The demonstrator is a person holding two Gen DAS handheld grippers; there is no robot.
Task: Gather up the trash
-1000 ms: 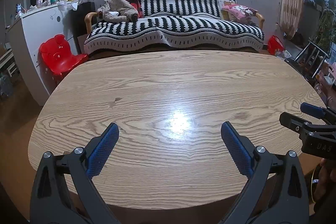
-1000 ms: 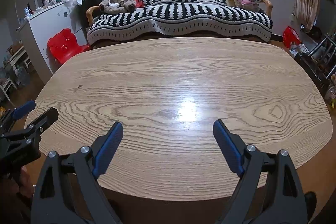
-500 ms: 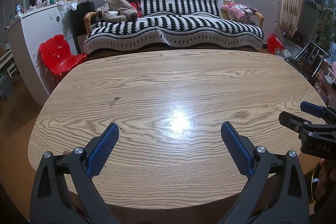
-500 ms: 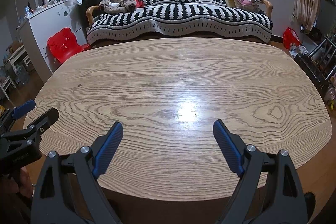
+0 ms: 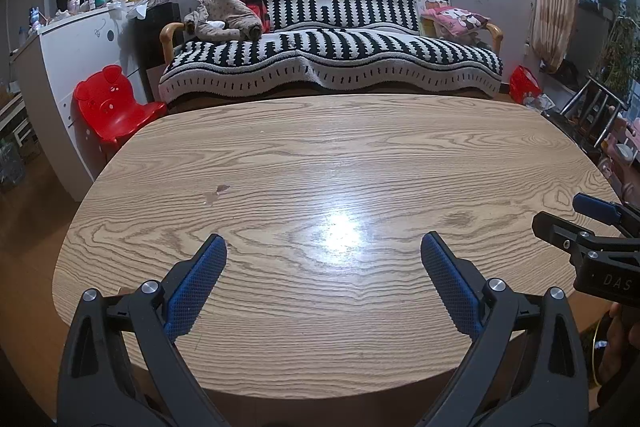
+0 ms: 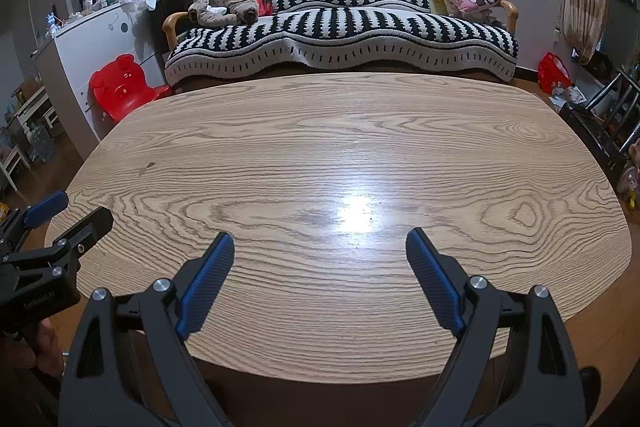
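Left wrist view shows no trash on the counter: its wood-grain top carries only a small chip or stain left of centre and a glare spot. The task's thing is therefore not in sight, unless it is the litter near the red bag on the floor past the far right corner, too small to make out.

The left claw hangs over the near edge with its blue pads wide apart and nothing between them. The right claw does the same just beside it, also spread and empty.

Judging from this, the task is either at its searching step or nearly finished on this surface. The next move calls for turning the cameras off the counter toward the floor, the striped sofa or the cluttered white cabinet to find a target before any grasp.
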